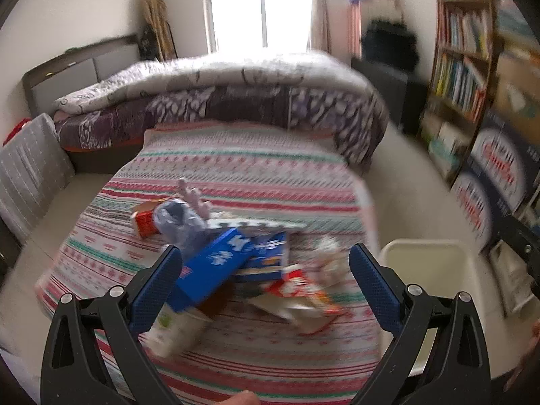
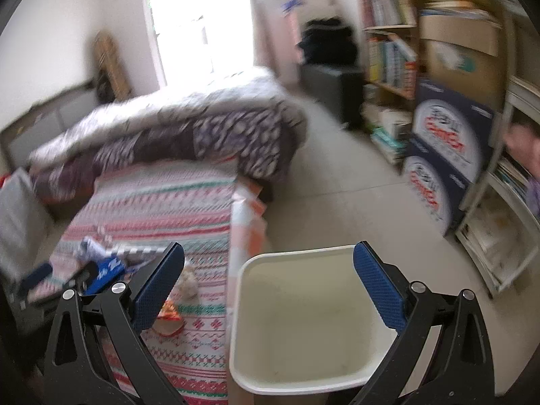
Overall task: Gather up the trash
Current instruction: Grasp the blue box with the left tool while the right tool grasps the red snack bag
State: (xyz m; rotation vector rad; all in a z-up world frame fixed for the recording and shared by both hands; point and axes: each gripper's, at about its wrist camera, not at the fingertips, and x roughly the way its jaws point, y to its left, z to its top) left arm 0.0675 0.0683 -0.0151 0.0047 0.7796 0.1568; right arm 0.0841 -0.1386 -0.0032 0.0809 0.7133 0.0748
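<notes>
Trash lies in a heap on the striped bedspread (image 1: 236, 168): a blue carton (image 1: 216, 263), a flat blue box (image 1: 266, 260), a red box (image 1: 146, 222), a crumpled grey bag (image 1: 180, 222), a red-and-white wrapper (image 1: 300, 287) and a paper cup (image 1: 175, 330). My left gripper (image 1: 265, 260) is open just above the heap, empty. A cream bin (image 2: 303, 314) stands on the floor beside the bed; it also shows in the left wrist view (image 1: 428, 270). My right gripper (image 2: 268, 260) is open and empty above the bin's near rim. The bin looks empty.
A folded purple-and-white quilt (image 1: 236, 94) lies across the far half of the bed. Bookshelves (image 2: 391, 40) and stacked blue cartons (image 2: 442, 155) line the right wall. A grey cushion (image 1: 30, 165) sits at the left. Tiled floor (image 2: 337, 185) runs between bed and shelves.
</notes>
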